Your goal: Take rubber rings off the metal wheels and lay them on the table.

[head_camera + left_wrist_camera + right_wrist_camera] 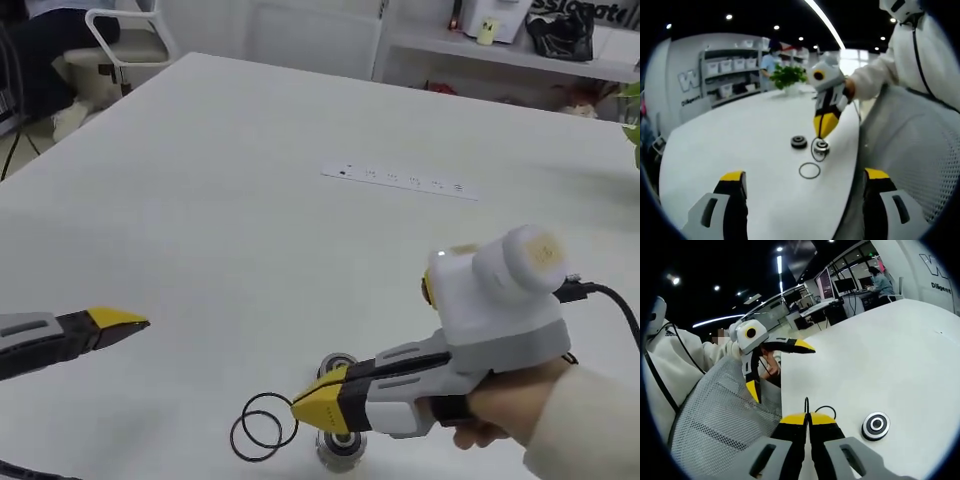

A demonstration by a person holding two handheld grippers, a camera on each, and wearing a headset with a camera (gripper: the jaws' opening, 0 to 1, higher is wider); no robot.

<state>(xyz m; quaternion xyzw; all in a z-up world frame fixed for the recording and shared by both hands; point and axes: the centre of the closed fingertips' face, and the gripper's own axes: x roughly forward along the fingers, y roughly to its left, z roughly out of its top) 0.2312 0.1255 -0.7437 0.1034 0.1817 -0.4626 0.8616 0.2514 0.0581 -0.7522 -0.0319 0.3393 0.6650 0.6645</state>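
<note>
Pinched by the pressed-together right gripper [808, 415], a thin black rubber ring [806, 403] is held, seemingly over a round metal wheel [822, 146]; the left gripper [804, 176] is spread wide.

Under the tips of the right hand-held gripper [322, 405], the near metal wheel [340, 450] is partly covered and cut by the bottom edge. The far metal wheel [337, 363] peeks from behind it. Its closed jaws hide most of the rubber ring [806, 405].
</note>
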